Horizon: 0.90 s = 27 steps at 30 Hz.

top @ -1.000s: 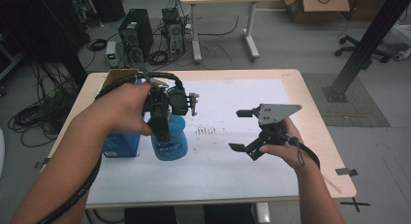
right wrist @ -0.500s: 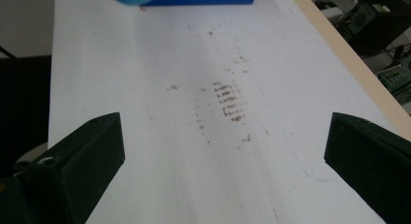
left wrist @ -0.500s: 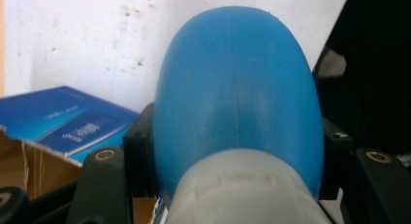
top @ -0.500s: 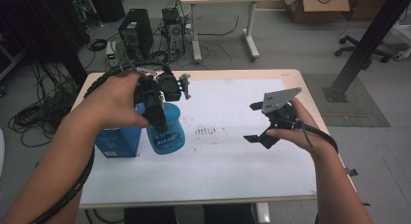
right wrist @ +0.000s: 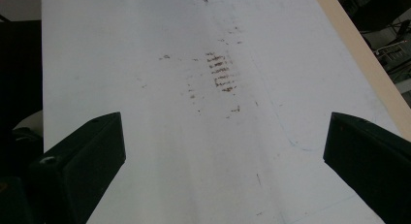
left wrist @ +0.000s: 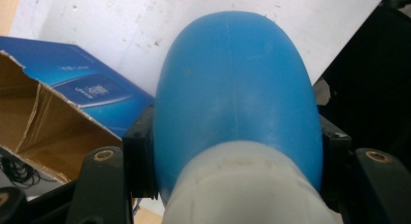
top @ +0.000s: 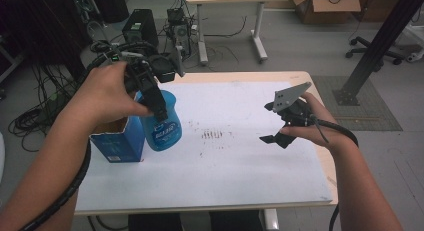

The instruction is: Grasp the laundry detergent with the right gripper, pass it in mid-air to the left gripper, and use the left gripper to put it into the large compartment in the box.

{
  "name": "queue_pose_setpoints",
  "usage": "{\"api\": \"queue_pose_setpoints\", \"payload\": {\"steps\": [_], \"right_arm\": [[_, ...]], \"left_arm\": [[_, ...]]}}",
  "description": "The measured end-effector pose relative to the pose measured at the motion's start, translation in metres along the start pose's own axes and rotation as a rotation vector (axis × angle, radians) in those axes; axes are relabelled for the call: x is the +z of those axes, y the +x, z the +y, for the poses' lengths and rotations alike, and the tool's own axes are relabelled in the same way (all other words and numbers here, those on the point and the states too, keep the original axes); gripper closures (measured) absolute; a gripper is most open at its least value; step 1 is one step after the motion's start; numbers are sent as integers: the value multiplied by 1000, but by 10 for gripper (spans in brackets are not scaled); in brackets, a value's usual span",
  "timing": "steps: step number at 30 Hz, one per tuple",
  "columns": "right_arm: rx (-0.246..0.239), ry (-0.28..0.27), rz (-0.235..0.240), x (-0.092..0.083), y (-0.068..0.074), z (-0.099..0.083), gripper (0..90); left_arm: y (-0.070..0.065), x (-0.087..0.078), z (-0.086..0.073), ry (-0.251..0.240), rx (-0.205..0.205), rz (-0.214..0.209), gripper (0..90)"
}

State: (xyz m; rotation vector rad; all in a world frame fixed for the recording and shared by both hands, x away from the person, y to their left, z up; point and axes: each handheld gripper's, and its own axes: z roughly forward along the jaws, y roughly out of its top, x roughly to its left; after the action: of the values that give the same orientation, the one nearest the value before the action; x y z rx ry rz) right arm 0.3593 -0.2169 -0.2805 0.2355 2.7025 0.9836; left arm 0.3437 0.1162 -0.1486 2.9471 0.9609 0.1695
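Blue translucent plastic forms the bottle (top: pixel 161 123), a printed label on its front; in the high view the left gripper (top: pixel 150 93) clamps its neck from above beside a torn blue box (top: pixel 117 141), forearm angled across the tabletop (top: pixel 235 166). The left gripper view shows both jaws pressed on the bottle's (left wrist: pixel 237 83) shoulder above its white collar. In the right gripper view the right gripper's (right wrist: pixel 223 156) jaws stand wide, bare tabletop between.

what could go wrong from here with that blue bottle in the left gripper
1. The left gripper clamps the blue bottle high up, just below its white neck; on that rounded shoulder it could slip or swing.
2. The open blue box stands right beside the bottle, so a sideways move might knock it over.
3. The right gripper hangs open and apart over the white sheet, giving no support if the bottle slips.
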Motion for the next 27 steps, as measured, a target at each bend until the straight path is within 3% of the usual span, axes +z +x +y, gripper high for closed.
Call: {"api": "queue_pose_setpoints", "payload": {"steps": [9, 17, 22, 27], "right_arm": [[-12, 27, 3, -5, -3, 1, 17], [-16, 62, 5, -9, -6, 1, 17], [-19, 102, 11, -9, -7, 2, 19], [-45, 154, 56, -7, -9, 4, 21]], "left_arm": [[12, -11, -4, -19, -106, -13, 377], [32, -30, -9, -38, -264, -27, 377], [43, -42, -15, -43, -336, -14, 377], [58, -55, -24, -41, -416, -19, 377]]}}
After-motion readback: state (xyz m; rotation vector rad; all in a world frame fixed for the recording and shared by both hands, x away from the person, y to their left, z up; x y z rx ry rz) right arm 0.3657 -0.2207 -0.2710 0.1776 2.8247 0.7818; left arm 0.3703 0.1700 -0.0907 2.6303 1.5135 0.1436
